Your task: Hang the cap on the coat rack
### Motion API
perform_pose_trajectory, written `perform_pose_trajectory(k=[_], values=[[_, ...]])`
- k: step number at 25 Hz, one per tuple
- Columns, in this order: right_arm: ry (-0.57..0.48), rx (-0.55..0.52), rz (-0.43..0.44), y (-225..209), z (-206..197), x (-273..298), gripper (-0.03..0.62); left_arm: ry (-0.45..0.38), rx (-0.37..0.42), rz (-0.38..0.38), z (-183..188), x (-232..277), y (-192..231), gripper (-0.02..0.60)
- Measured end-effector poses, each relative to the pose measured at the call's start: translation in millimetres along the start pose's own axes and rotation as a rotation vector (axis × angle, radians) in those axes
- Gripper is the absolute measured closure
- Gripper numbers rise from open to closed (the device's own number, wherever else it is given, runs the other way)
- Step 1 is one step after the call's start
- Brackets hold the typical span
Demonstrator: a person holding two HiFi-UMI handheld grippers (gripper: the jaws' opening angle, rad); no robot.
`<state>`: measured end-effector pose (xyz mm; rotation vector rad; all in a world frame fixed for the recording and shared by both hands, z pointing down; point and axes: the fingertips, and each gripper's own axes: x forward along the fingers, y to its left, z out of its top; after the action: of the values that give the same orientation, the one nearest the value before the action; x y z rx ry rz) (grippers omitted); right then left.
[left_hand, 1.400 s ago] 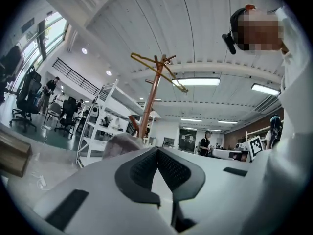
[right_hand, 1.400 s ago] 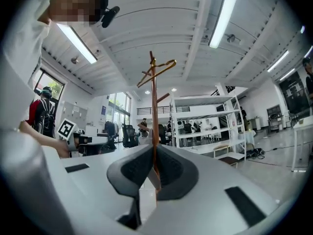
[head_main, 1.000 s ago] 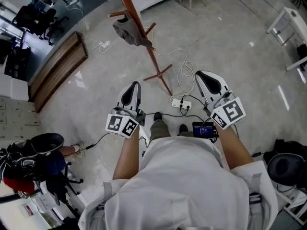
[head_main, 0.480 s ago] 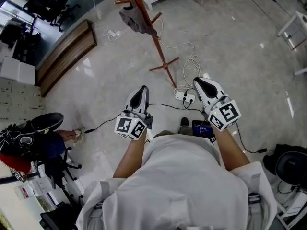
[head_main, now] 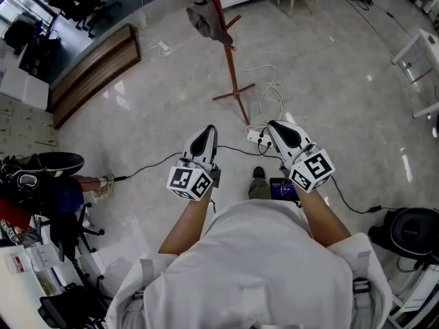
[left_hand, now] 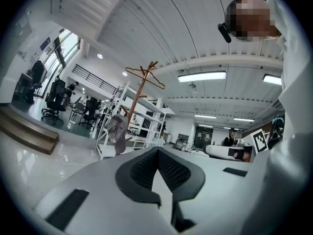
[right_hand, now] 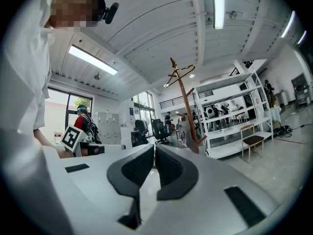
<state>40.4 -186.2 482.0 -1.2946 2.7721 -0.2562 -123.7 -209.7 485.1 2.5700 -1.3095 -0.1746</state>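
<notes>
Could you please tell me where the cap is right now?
The grey cap hangs on a peg of the wooden coat rack, at the head view's top centre, to the right of the low wooden platform.

We hold both arms out ahead of the chest, elbows bent. The left forearm (head_main: 181, 222) and the right forearm (head_main: 324, 215) are bare and run roughly parallel. The left gripper (head_main: 206, 131) points forward and level, with its marker cube (head_main: 188, 181) sitting just above the wrist. Its jaws are together at the tips, with nothing between the dark ribbed pads (left_hand: 145, 168). The right gripper (head_main: 276, 126) sits near it at about the same height and angles slightly inward. Its jaws are closed too, and they are empty.
</notes>
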Motion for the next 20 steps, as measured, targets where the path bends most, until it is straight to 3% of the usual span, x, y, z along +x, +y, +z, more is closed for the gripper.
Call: perform_pose_trajectory(k=[10, 20], values=[[0.044, 0.001, 0.018, 107, -46, -48, 0.566, 0.008, -0.065, 0.094, -42, -144, -15, 0.572], [0.083, -0.004, -0.033, 153, -53, -108, 0.566, -0.005, -0.126, -0.067, -68, -201, -68, 0.572]])
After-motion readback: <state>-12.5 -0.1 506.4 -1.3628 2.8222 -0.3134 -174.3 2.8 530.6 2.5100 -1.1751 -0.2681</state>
